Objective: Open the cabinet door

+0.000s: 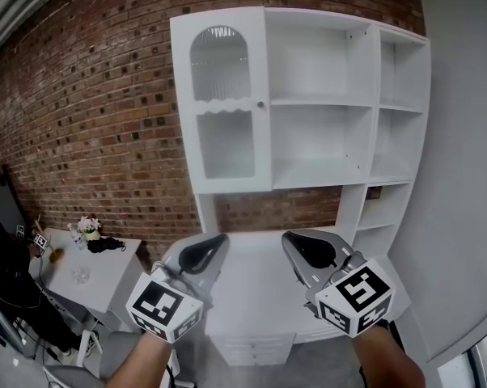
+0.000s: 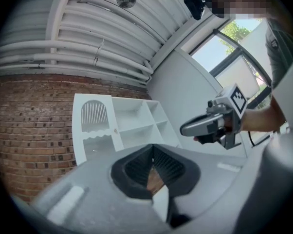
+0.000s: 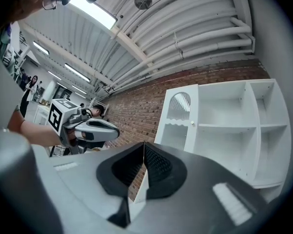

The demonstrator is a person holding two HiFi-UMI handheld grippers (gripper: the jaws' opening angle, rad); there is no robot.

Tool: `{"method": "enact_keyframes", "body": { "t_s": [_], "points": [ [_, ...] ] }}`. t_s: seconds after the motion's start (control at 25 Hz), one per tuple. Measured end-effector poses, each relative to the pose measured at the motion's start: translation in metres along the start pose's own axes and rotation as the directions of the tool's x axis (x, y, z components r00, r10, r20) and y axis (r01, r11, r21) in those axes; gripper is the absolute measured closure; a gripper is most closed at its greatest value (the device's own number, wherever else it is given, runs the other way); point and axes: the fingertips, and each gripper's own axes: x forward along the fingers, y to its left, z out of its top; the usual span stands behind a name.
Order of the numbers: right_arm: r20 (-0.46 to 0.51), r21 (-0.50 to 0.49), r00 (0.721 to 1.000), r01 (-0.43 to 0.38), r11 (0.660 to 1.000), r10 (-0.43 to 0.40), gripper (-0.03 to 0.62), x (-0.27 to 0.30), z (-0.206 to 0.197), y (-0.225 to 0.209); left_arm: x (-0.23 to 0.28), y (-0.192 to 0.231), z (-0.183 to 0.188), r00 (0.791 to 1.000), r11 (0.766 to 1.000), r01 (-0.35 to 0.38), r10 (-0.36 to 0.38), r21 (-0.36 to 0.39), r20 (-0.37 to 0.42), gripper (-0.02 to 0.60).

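Observation:
The white cabinet (image 1: 308, 103) stands against the brick wall. Its door (image 1: 222, 103), with an arched ribbed pane over a lower pane, fills the upper left bay and lies flush and closed. A small knob (image 1: 261, 104) sits at the door's right edge. My left gripper (image 1: 205, 253) and right gripper (image 1: 312, 249) hang low over the cabinet's desk top (image 1: 251, 297), well below the door and apart from it. Both are shut with nothing held. The door also shows in the left gripper view (image 2: 95, 126) and the right gripper view (image 3: 178, 118).
Open shelves (image 1: 320, 136) take up the cabinet right of the door. A drawer unit (image 1: 251, 350) sits under the desk top. A small white table (image 1: 94, 269) with flowers (image 1: 88, 226) and a seated person (image 1: 1, 273) are at left. A grey wall (image 1: 462, 176) closes off the right.

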Motion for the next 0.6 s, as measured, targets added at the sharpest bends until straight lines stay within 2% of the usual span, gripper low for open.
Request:
{"method": "enact_keyframes", "body": {
  "t_s": [0.4,0.6],
  "points": [
    [0.003,0.023,0.999,-0.034,0.999,0.034,0.583,0.002,-0.027,-0.042,0.056,0.0,-0.011,1.0,1.0,-0.022,0.022,0.013,-0.019,0.581],
    [-0.022,0.032,1.0,-0.02,0.999,0.02,0.58,0.014,-0.046,-0.065,0.088,0.011,-0.023,1.0,1.0,0.001,-0.001,0.005,-0.011,0.581]
  ]
}}
